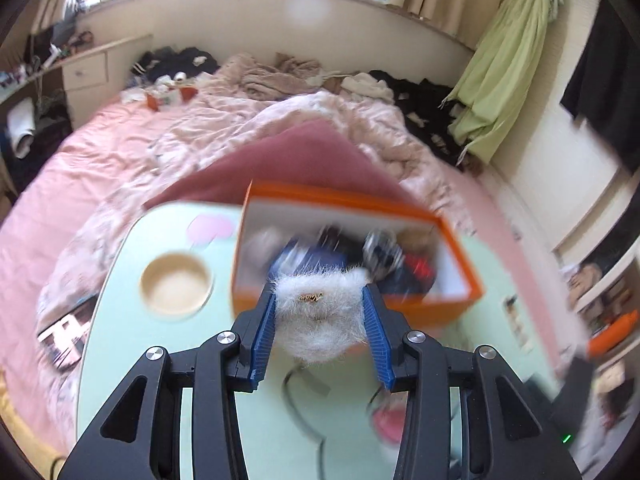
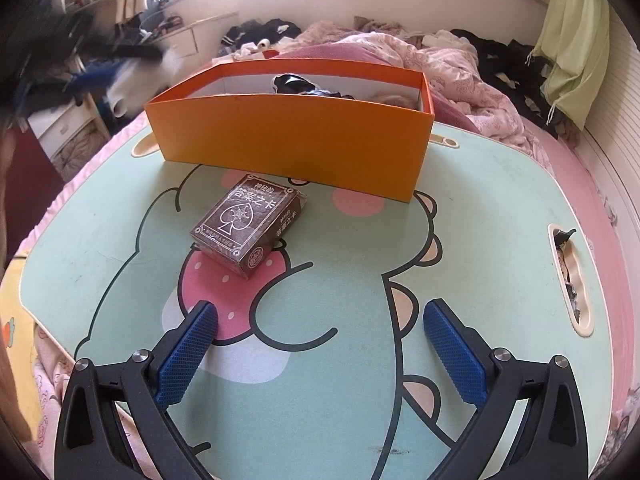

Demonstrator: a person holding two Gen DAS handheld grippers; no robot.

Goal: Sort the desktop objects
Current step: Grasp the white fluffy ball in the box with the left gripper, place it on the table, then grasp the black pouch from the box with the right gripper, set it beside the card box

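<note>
My left gripper [image 1: 320,312] is shut on a white fluffy item [image 1: 320,320] with a small gold clasp, held in the air just in front of the orange box [image 1: 460,264]. The box holds several dark jumbled items, blurred in the left wrist view. In the right wrist view the orange box [image 2: 292,140] stands at the far side of the green cartoon table [image 2: 500,208]. A brown card deck [image 2: 248,224] lies in front of the box. My right gripper [image 2: 320,344] is open and empty, low over the table, nearer than the deck. The left gripper [image 2: 100,68] shows as a blur at upper left.
A round beige cup recess [image 1: 176,284] sits in the table left of the box. A slot [image 2: 570,276] at the table's right edge holds small scraps. A pink bed with rumpled bedding [image 1: 280,120] surrounds the table, with drawers [image 2: 64,128] at the left.
</note>
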